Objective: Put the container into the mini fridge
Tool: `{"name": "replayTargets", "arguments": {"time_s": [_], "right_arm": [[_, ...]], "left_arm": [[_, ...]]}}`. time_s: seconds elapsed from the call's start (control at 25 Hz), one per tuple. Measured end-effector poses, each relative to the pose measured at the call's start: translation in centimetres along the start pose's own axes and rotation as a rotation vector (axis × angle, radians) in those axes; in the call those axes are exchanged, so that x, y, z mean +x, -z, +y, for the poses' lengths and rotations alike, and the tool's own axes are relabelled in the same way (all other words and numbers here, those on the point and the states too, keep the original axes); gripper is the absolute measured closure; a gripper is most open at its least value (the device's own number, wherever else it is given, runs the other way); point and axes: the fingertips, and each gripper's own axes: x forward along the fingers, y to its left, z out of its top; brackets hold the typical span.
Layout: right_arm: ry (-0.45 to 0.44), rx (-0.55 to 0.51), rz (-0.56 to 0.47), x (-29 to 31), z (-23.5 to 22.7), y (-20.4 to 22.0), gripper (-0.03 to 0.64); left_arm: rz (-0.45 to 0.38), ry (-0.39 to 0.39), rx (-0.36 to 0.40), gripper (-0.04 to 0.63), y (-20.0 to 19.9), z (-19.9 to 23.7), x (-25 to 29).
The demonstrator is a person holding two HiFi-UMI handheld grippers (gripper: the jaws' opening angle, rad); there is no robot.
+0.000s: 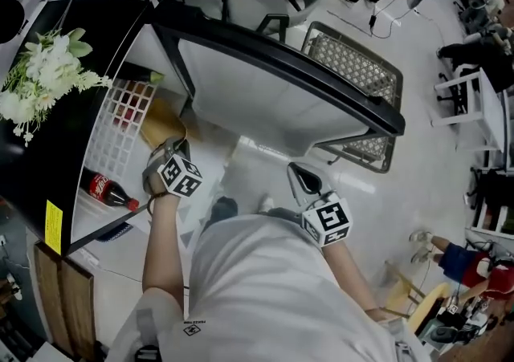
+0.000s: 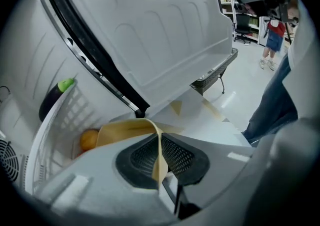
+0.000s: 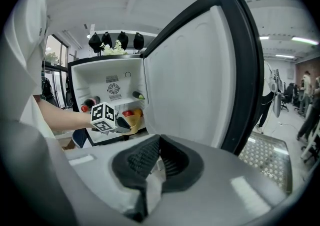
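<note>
**Container is at the fridge mouth, left claw has it by the rim**

The left claw [image 2: 159, 146] is clenched on the thin rim of the floppy tan container [image 2: 125, 130], with the edge pinched flat between the ribbed black pads. The container sits at the opening of the black mini fridge [image 1: 96, 15], over the front of the white wire shelf [image 1: 120, 124]. I can't tell if it's actually resting on the shelf. In the left gripper view a round orange fruit [image 2: 89, 139] sits just beside it at about 9 o'clock. A dark eggplant with a green cap [image 2: 50, 100] is further up at 10 o'clock.

From the head view, a cola bottle with a red label [image 1: 108, 189] lies on the lower level, at roughly 8 o'clock from the left claw. The white-lined fridge door [image 1: 265, 87] is swung wide open.

The right claw [image 3: 157, 142] is closed with nothing in it, well apart from the fridge and pointing at the door's inner face.
</note>
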Motion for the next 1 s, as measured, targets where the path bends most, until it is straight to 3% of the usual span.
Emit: {"name": "replayTargets", "arguments": {"time_s": [0.32, 0.52, 0.68, 1.0], "right_arm": [[0.014, 0.001, 0.016, 0.2, 0.4, 0.2, 0.614], [0.005, -0.006, 0.018, 0.2, 0.6, 0.1, 0.614], [-0.007, -0.014, 0.022, 0.2, 0.7, 0.2, 0.614], [-0.044, -0.032, 0.025, 0.5, 1.2, 0.1, 0.614]], "left_arm": [[0.05, -0.048, 0.05, 0.557, 1.6, 1.4, 1.7], [0.095, -0.11, 0.035, 0.5, 2.9, 2.0, 1.5], [0.13, -0.19, -0.008, 0.488, 4.3, 3.1, 0.6], [0.175, -0.301, -0.17, 0.449, 7.2, 4.2, -0.6]]}}
